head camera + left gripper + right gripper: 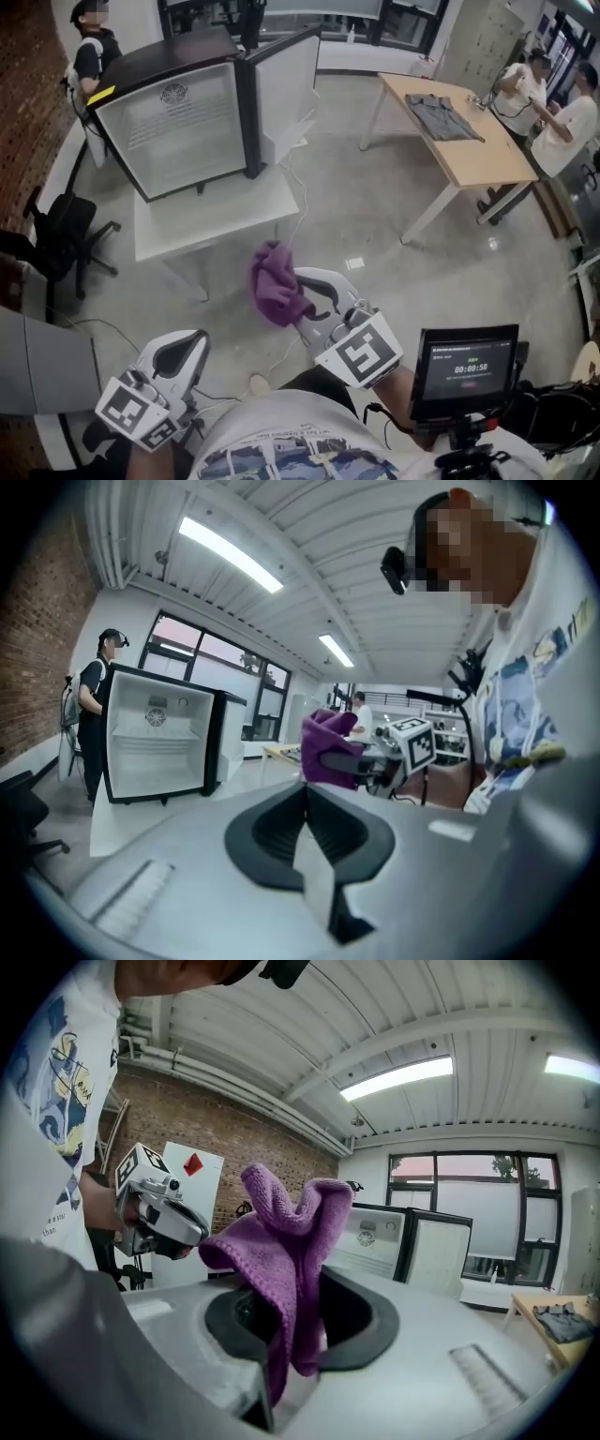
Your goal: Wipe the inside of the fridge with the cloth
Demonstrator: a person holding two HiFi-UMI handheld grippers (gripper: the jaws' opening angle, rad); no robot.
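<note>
Bright, even indoor light; heavy fisheye warp in both gripper views.

White strip lights [230, 555] on the ceiling light the room from above, and the windows [473, 1185] glow pale and slightly blown out. In the head view the polished floor [375, 225] has a soft sheen, with faint, diffuse shadows under the surfaces. The fridge [178, 127] interior reads bright white, and the whole frame is a little soft and curves at its edges. Both gripper views bend straight lines and fall to black at the corners. The cloth [281, 1241] is sharp, with its weave visible. The left gripper [306, 794], close to its lens, is blurred and smooth grey.
</note>
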